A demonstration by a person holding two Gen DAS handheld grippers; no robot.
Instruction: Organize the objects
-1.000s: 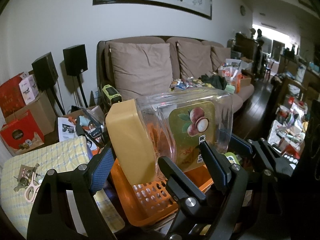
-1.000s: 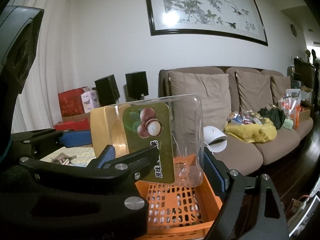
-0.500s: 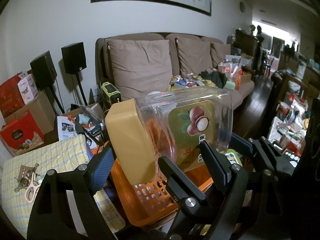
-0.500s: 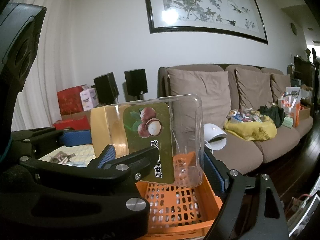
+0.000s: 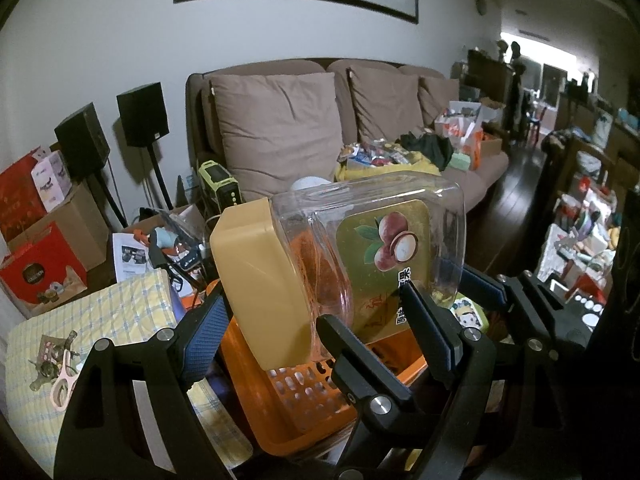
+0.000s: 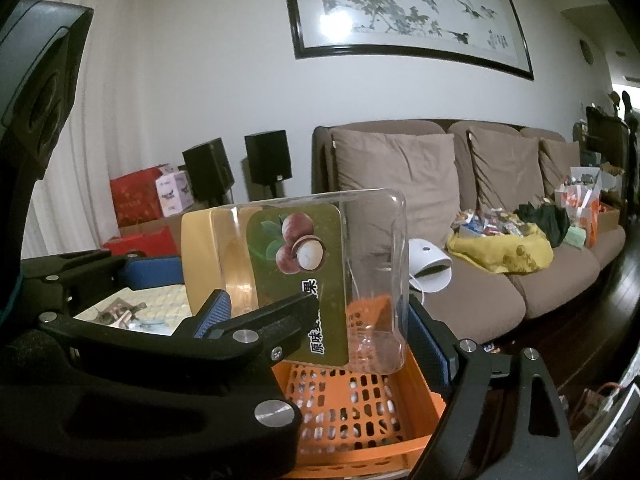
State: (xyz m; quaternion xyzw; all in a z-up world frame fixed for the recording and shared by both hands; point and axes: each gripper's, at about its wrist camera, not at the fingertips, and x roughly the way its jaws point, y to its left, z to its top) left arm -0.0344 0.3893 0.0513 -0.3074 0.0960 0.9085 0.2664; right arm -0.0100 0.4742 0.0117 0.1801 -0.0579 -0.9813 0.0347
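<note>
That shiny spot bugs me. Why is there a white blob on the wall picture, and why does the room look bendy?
Right wrist view: light glares off the framed painting; left wrist view: same glare, and the fisheye lens curves everything.

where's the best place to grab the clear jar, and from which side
By its flat ends, the tan lid and the clear base, coming in from either side. The jar lies sideways over the orange basket, and its smooth rounded walls look likelier to slip.
</note>
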